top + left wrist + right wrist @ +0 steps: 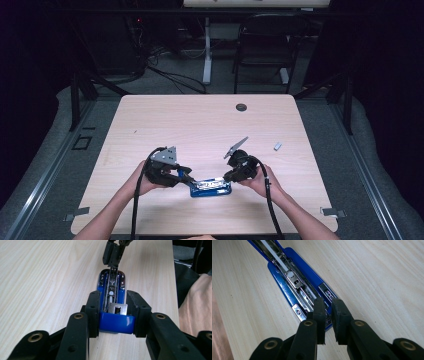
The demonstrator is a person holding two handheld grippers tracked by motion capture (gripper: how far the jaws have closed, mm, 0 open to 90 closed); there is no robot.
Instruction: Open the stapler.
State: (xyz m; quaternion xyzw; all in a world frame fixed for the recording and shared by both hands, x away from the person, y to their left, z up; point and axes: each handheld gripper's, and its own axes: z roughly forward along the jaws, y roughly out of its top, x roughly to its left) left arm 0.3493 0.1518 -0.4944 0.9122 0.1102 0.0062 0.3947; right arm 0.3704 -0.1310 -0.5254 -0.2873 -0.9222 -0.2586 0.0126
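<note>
Blue stapler point(211, 188) lying opened near table point(200, 120) edge, no readable writing; clamped by left gripper point(113, 311); right gripper point(327, 312) nearly together over metal channel point(299, 287).

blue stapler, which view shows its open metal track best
The left gripper view: the blue stapler lies lengthwise, its track in full. The right gripper view shows one end close up; the high view shows it small.

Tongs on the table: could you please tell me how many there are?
2: the left tongs clamp the blue stapler at its left end, the right tongs sit at its right end.
</note>
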